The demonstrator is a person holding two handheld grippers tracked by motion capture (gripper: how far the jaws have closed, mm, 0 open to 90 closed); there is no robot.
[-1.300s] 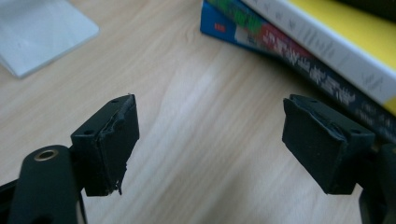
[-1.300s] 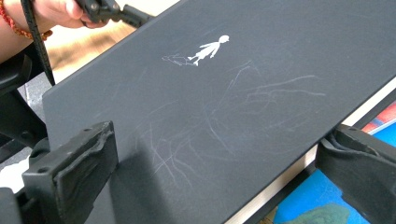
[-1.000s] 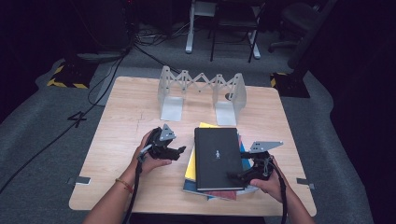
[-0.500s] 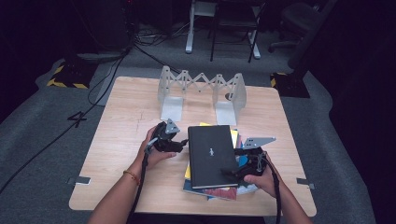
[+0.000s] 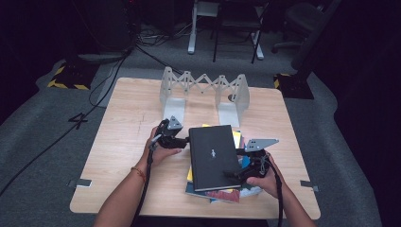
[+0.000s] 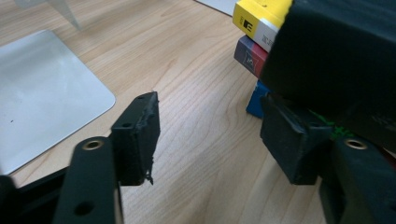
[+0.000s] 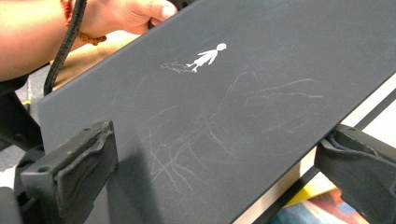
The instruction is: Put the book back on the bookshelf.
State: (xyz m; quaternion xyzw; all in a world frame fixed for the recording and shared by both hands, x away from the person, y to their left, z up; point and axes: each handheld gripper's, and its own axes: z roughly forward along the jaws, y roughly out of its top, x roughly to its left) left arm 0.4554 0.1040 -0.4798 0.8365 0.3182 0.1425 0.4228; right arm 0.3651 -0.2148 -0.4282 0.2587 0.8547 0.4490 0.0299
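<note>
A black book (image 5: 213, 155) with a small white figure on its cover (image 7: 205, 56) lies on top of a stack of books (image 5: 222, 193). My right gripper (image 5: 241, 169) is at its right edge and grips it there. One jaw lies on the cover and the other under the page edge (image 7: 215, 158). My left gripper (image 5: 177, 140) is at the book's left edge, and its jaws have just been closing. They stand open (image 6: 210, 121) with bare table between them. The black book's corner (image 6: 341, 51) overhangs the right-hand jaw. Below it are a yellow book (image 6: 261, 16) and a dark book (image 6: 250, 56).
A folding metal book rack (image 5: 203, 90) stands at the back of the wooden table (image 5: 123, 123). One of its flat base plates (image 6: 42, 93) lies near my left gripper. Cables and chair legs are on the floor beyond the table.
The black book and my right gripper have shifted a little to the left. My left gripper has moved right, up to the book's left edge, and its jaws have narrowed.
</note>
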